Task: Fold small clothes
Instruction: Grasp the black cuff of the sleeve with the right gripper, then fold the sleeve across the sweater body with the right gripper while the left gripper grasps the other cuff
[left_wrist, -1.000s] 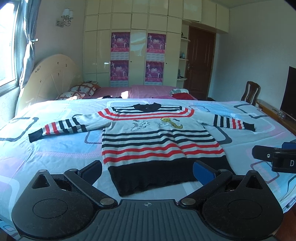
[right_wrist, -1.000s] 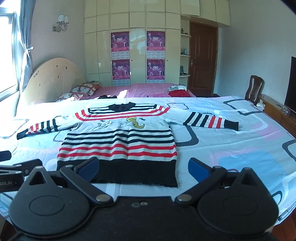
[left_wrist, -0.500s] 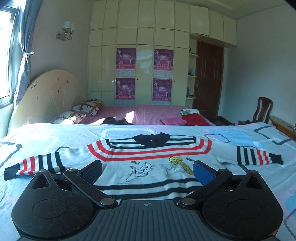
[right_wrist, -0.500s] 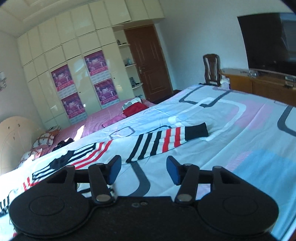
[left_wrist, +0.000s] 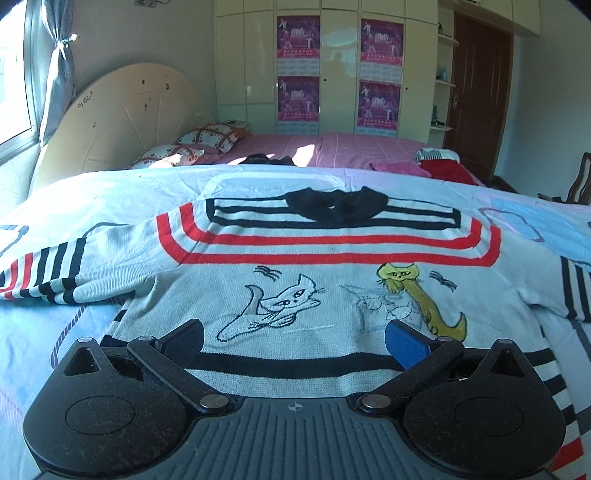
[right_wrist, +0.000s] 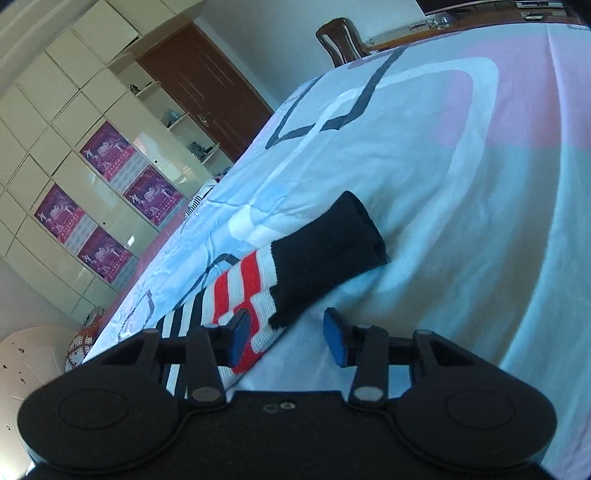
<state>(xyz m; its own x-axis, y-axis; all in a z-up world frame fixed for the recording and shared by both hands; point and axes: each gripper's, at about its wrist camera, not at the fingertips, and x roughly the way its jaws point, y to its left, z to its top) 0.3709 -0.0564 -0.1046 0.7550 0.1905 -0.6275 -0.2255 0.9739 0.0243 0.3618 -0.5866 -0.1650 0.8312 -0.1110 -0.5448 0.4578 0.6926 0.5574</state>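
A child's sweater lies flat, front up, on the pale blue patterned bedspread, its black collar pointing toward the pink bed behind. It is white knit with red and black bands, a white cat and a yellow cat on the chest, and striped sleeves spread out to either side. The left gripper hangs over the chest with its jaws spread wide, nothing between them; a second ago it looked on from beyond the hem. The right gripper, now tilted sideways and down at the right sleeve, has just been closing its jaws; the striped cloth by the black cuff sits between them, not yet pinched.
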